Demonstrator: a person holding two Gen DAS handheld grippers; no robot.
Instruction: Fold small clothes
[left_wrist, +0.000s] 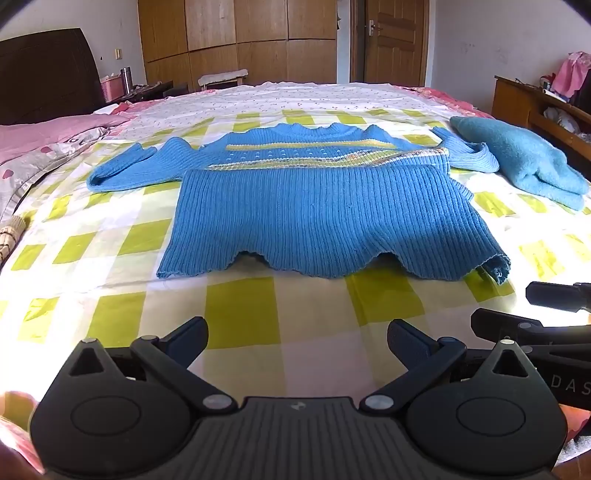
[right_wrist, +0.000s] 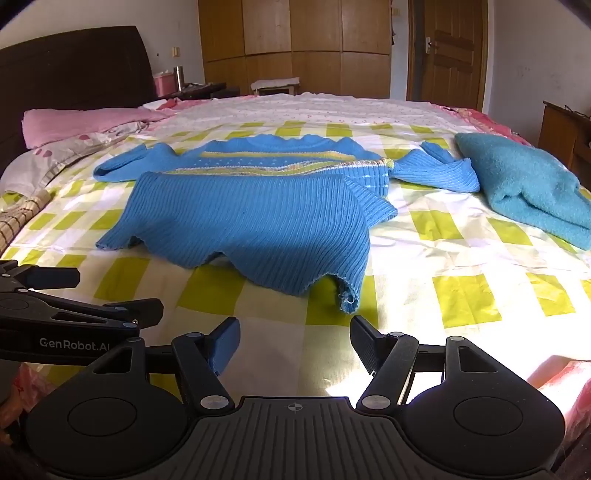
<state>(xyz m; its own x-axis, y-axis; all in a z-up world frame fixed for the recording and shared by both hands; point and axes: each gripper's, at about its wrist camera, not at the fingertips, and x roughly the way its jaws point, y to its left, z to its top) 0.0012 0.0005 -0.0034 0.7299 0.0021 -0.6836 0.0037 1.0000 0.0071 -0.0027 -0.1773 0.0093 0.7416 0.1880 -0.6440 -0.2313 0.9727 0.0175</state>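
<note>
A small blue ribbed sweater (left_wrist: 314, 206) with yellow and white chest stripes lies flat on the checked bedsheet (left_wrist: 240, 310), sleeves spread, hem toward me. It also shows in the right wrist view (right_wrist: 251, 221). My left gripper (left_wrist: 297, 341) is open and empty, low over the sheet just short of the hem. My right gripper (right_wrist: 294, 343) is open and empty, close to the hem's right corner (right_wrist: 347, 295). Each gripper appears at the edge of the other's view.
A folded teal fleece garment (left_wrist: 524, 162) lies to the right of the sweater, also in the right wrist view (right_wrist: 524, 188). A pink quilt and pillow (left_wrist: 48, 140) lie at the left. A wooden cabinet (left_wrist: 546, 110) stands past the bed's right edge.
</note>
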